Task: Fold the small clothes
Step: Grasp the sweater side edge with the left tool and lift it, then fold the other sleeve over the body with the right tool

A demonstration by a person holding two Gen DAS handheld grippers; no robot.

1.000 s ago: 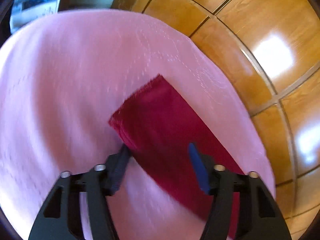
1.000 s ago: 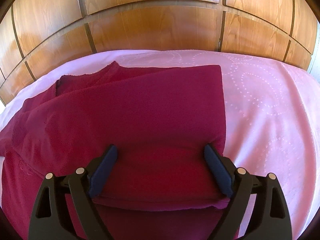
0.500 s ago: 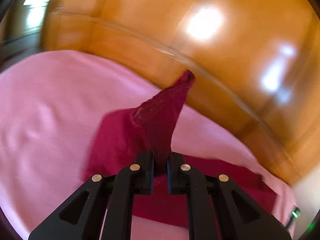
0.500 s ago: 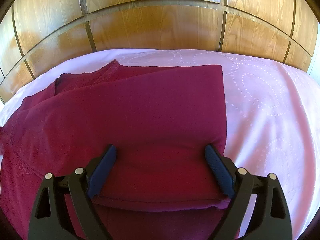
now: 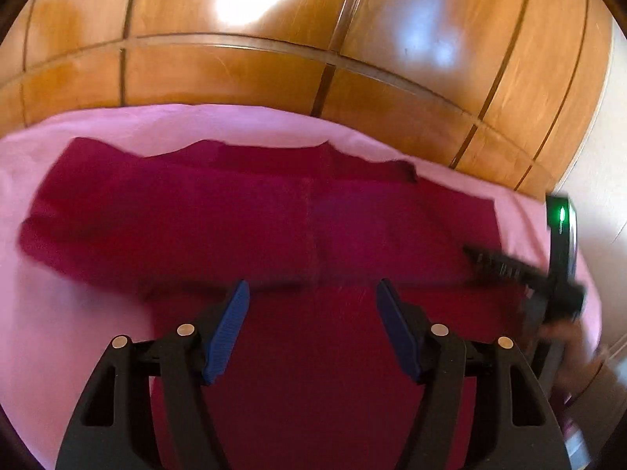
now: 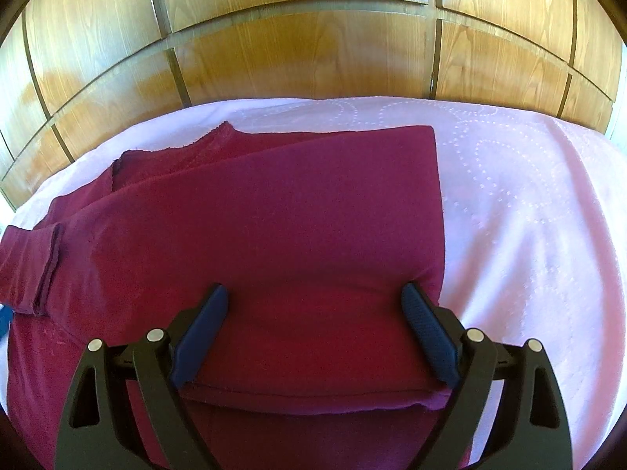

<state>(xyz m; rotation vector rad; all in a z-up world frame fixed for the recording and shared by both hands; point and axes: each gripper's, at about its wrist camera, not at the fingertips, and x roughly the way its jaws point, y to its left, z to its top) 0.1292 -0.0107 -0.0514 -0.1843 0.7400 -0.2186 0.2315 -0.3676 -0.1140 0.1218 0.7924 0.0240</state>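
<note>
A maroon garment (image 6: 274, 235) lies folded across the pink bedspread (image 6: 529, 215), near its far edge by the wooden panelling (image 6: 313, 58). The right hand-held gripper (image 6: 313, 329) tilts down over it, jaws spread, pads resting on the cloth. The left hand-held gripper (image 5: 311, 325), also angled down, has just been opening and holds nothing.

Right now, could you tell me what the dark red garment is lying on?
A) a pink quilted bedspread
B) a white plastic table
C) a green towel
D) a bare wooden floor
A: the dark red garment is spread flat on a pink quilted bedspread stitched with dotted circles, and the wooden panelling stands behind the bed rather than under the cloth.
</note>
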